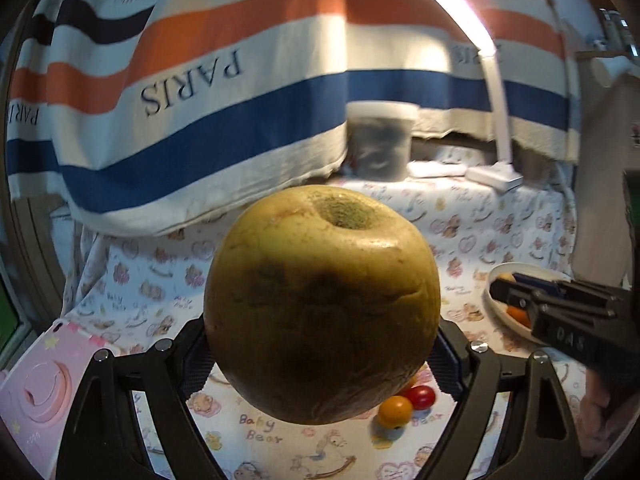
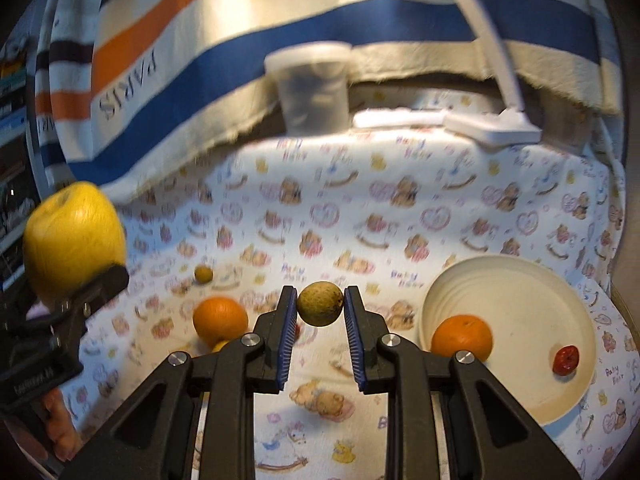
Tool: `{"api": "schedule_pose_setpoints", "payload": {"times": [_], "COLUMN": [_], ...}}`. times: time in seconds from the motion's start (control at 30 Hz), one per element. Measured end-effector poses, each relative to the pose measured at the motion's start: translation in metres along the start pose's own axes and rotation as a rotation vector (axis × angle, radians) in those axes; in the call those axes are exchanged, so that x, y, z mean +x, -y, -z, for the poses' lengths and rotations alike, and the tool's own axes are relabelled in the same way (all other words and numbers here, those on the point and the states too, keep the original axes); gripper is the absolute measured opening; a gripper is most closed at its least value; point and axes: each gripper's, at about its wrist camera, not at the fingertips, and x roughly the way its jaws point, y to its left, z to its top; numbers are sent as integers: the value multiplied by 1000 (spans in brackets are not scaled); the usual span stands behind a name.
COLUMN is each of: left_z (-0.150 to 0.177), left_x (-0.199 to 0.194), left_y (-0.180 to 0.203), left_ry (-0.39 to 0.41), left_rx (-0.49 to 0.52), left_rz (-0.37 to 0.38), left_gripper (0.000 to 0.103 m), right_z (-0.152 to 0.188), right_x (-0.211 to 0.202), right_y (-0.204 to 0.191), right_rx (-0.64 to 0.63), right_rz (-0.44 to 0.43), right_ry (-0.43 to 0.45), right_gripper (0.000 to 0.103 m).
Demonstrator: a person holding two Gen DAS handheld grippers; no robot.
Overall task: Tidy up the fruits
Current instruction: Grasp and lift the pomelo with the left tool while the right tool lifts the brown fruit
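Yellow apple (image 1: 322, 304) stem-pit up | L claw (image 1: 320, 360) grips it | R claw (image 2: 320, 308) grips longan (image 2: 320, 303)

I count one big yellow apple (image 2: 74, 240), two oranges (one (image 2: 220, 320) on the cloth, one (image 2: 461, 338) in the plate), two small brownish round fruits (image 2: 320, 303) (image 2: 203, 273), two cherry tomatoes (image 1: 423, 397) (image 1: 395, 411), one small red fruit (image 2: 565, 359), one plate (image 2: 520, 280), one tub (image 2: 312, 88), one lamp (image 2: 496, 120).

An orange (image 2: 461, 338) lies in the plate (image 2: 520, 280); another orange (image 2: 219, 320) lies left of it.
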Motion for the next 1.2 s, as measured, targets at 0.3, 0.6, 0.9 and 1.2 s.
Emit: {"api": "schedule_pose_setpoints", "payload": {"times": [0.3,0.6,0.9,1.2], "left_z": [1,-4,-27,-60], "left_x": [-15,-25,-28,-16], "left_y": [21,32,47,95], "left_ry": [41,25,5,68], "left_rx": [54,57,31,51], "left_rz": [21,41,114,215], "left_gripper": [87,87,87,87], "right_z": [-6,-12,-37,-48], "right_x": [-18,-54,-97,-120], "right_y": [8,-4,18,90], "right_rx": [12,-49,-98,-35], "right_rz": [16,27,81,204], "right_ry": [75,237,326,370], "right_gripper": [25,25,25,25]}}
